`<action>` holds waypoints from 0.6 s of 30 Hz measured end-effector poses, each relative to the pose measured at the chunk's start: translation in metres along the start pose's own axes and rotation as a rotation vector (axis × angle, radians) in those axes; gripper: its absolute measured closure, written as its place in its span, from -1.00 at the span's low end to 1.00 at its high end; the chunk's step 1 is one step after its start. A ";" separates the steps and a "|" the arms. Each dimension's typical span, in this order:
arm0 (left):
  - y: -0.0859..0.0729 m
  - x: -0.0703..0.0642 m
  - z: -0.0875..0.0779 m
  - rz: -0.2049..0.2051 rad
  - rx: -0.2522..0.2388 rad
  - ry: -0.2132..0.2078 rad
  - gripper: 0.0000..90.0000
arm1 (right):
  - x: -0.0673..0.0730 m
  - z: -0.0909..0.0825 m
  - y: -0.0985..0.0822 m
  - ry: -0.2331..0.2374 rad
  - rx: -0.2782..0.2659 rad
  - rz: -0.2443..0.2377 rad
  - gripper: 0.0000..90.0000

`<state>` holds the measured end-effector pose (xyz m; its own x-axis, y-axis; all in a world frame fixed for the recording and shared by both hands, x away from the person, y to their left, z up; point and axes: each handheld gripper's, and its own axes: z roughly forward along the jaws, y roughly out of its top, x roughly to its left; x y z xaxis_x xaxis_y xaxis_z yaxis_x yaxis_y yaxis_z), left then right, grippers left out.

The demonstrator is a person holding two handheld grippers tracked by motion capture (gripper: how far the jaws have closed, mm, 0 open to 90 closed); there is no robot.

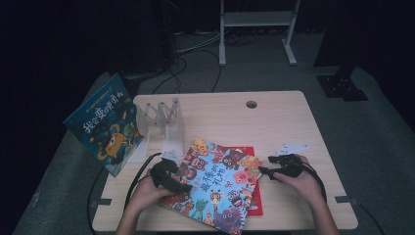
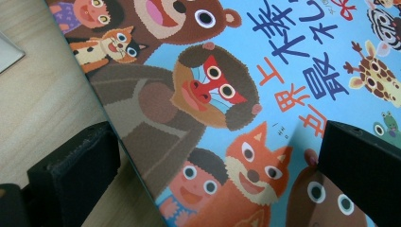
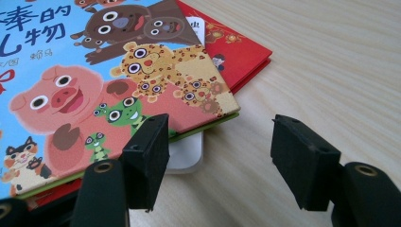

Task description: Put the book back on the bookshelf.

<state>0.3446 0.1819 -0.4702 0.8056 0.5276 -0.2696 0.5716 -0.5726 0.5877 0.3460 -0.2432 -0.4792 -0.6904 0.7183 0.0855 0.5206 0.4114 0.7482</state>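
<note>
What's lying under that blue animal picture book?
Under the blue picture book lies a red book, with something white poking out between them. The rest of both is covered.

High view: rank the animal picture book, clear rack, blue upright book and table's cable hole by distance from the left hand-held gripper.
1. Animal picture book, touching the left hand-held gripper.
2. Clear rack, behind.
3. Blue upright book, back left.
4. Cable hole, far back right.
</note>
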 end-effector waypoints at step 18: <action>0.001 0.002 0.003 -0.023 -0.025 0.003 -1.00 | 0.059 -0.022 -0.021 0.145 -0.053 -0.145 -0.14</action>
<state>0.3475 0.1808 -0.4724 0.7917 0.5422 -0.2815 0.5863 -0.5445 0.5998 0.2831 -0.2213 -0.4751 -0.8229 0.5644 0.0654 0.3862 0.4711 0.7930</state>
